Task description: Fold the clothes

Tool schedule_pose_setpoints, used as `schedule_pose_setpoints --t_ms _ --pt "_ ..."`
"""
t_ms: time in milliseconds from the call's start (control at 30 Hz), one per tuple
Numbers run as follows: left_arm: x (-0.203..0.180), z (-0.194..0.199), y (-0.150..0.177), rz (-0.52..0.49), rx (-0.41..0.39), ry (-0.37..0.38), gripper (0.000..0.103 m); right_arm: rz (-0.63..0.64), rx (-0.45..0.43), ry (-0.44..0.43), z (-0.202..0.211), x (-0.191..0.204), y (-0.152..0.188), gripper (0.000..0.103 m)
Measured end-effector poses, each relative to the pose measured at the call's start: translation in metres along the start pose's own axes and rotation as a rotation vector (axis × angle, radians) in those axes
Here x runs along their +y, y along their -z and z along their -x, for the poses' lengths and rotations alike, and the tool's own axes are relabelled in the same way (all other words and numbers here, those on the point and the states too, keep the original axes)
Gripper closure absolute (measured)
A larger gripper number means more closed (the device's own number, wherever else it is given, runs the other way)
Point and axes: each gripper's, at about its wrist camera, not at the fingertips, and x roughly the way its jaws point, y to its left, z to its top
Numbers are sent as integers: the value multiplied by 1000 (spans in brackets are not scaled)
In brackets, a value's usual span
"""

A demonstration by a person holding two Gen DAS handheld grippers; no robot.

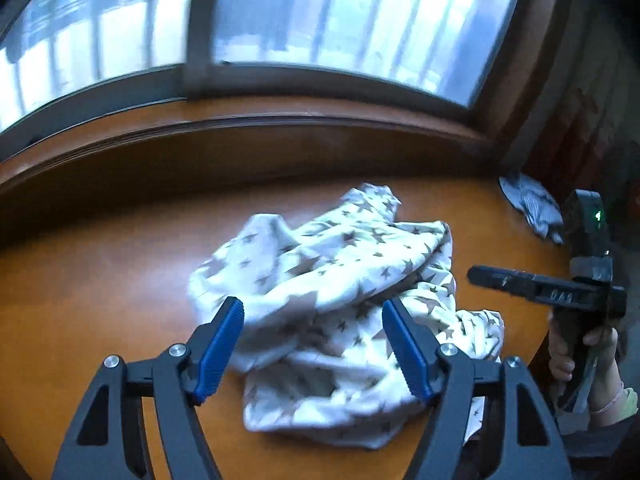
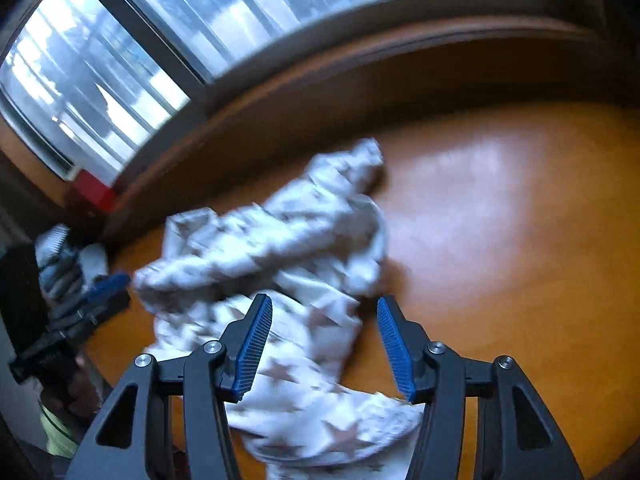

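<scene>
We can read no text, brand or number anywhere; raised marks on the right tongs (image 1: 476, 274) are too blurred.

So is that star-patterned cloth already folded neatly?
No, the star-patterned cloth lies in a crumpled heap on the wooden table, with loose bunched layers and no flat folds.

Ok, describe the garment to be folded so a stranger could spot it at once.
Start at the big window; below its sill is an orange-brown wooden table. In the middle of the table lies a crumpled white garment printed with brown stars. The only other cloth, a small blue-grey striped piece at the table's edge, has no stars.
</scene>
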Motion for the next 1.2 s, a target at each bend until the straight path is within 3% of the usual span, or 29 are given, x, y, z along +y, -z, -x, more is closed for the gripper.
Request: schedule_pose_setpoints --t_ms 133,267,300,333,367,400,433,467,500,600,767,933,1033,1100,1200 --pt "-22 -37 -7 -162 79 6 33 20 63 18 -21 8 8 48" --pt "-28 -68 -7 -212 109 -105 34 58 87 34 -37 21 14 48" --pt "-25 -71 -8 -196 112 -121 39 64 87 38 -41 24 15 48" --pt "-22 -75 -9 -180 115 -136 59 69 83 37 -43 27 16 48" --pt "-16 -75 -10 -149 122 -131 70 77 77 34 -44 30 18 48" --pt "-9 -74 -12 -114 121 -116 75 86 71 29 -46 34 20 54" --pt "-2 -70 -15 -80 113 -106 85 99 66 19 -46 37 21 70" --pt "6 -65 -17 -47 103 -96 90 112 59 16 -45 40 22 79" --pt "12 -58 -20 -22 85 -98 91 122 49 23 -43 43 22 91" --pt "28 -25 -30 45 0 -128 92 124 -42 61 -18 45 14 94" --pt "51 35 -44 145 -140 -161 93 99 -349 110 86 43 -15 94" --pt "66 74 -46 207 -208 -195 93 160 -476 169 136 54 -25 94" --pt "76 77 -33 236 -183 -236 92 179 -391 133 121 54 -20 94" --pt "86 73 -19 265 -150 -255 92 216 -243 59 97 51 -9 91" --pt "101 66 1 325 -84 -243 92 286 -16 52 50 58 16 89"
